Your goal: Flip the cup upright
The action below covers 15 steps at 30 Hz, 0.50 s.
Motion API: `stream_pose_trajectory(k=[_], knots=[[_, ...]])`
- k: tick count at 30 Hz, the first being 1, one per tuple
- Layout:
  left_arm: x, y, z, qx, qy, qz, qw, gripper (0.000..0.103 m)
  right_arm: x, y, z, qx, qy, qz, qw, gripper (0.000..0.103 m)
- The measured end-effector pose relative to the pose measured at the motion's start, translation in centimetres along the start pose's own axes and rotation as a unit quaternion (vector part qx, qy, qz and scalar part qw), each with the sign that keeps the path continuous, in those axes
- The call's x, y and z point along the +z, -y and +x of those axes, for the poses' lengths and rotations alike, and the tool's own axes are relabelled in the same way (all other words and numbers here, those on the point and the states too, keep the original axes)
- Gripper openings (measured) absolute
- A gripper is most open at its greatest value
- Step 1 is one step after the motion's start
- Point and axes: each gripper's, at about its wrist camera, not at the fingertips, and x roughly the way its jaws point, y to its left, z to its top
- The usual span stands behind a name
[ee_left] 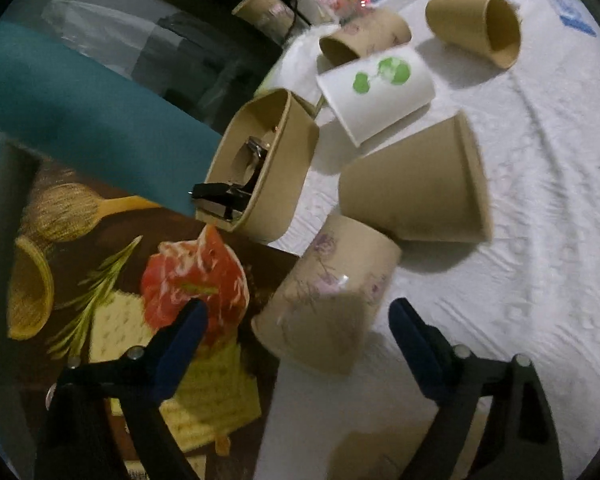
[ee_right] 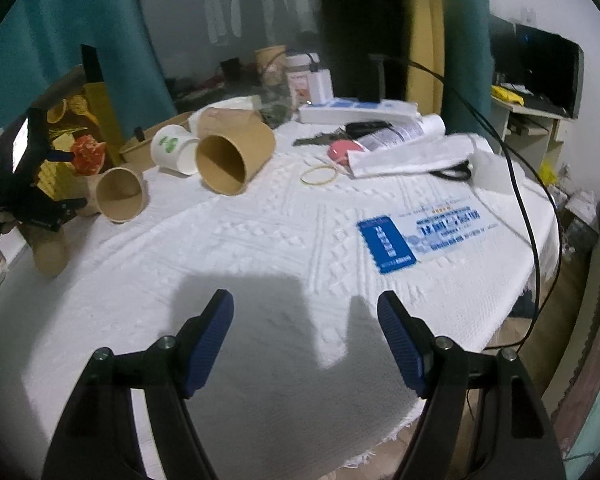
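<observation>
Both claws are spread with nothing between their pads. Through my left claw (ee_left: 298, 320) I see the floral paper cup (ee_left: 326, 294) on its side on the white tabletop (ee_left: 520, 240), its base between the blue fingers (ee_left: 186, 332) but touching neither. Just beyond it lie a wide brown cup (ee_left: 416, 184) and a white cup with green leaves (ee_left: 376, 92), both tipped over. My right claw (ee_right: 305, 340) hangs above bare cloth, well apart from the cups at far left.
</observation>
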Motion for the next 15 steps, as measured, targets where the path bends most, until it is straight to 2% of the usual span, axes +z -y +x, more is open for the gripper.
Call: stream_pose_trajectory(k=[3, 5, 8, 11, 15], knots=[[0.1, 0.3, 1.6, -0.006, -0.018, 0.010, 0.9998, 0.076, -0.2, 0.2, 0.3, -0.004, -0.008, 0.006, 1.000, 0.072], [0.0, 0.6, 2.0, -0.014, -0.023, 0.018, 0.9995, 0.074, -0.2, 0.1, 0.2, -0.002, -0.010, 0.004, 1.000, 0.072], [-0.3, 1.0, 2.4, 0.005, -0.024, 0.030, 0.9992, 0.070, 0.1, -0.8, 0.1, 0.002, -0.019, -0.016, 1.000, 0.072], [-0.5, 0.4, 1.7, -0.004, -0.020, 0.016, 0.9997, 0.068, 0.9, -2.3, -0.4, -0.002, -0.023, -0.048, 0.999, 0.072], [-0.9, -0.4, 0.1, 0.000, -0.006, -0.001, 1.0000, 0.066, 2.7, -4.6, -1.5, 0.023, -0.040, -0.066, 0.997, 0.072]])
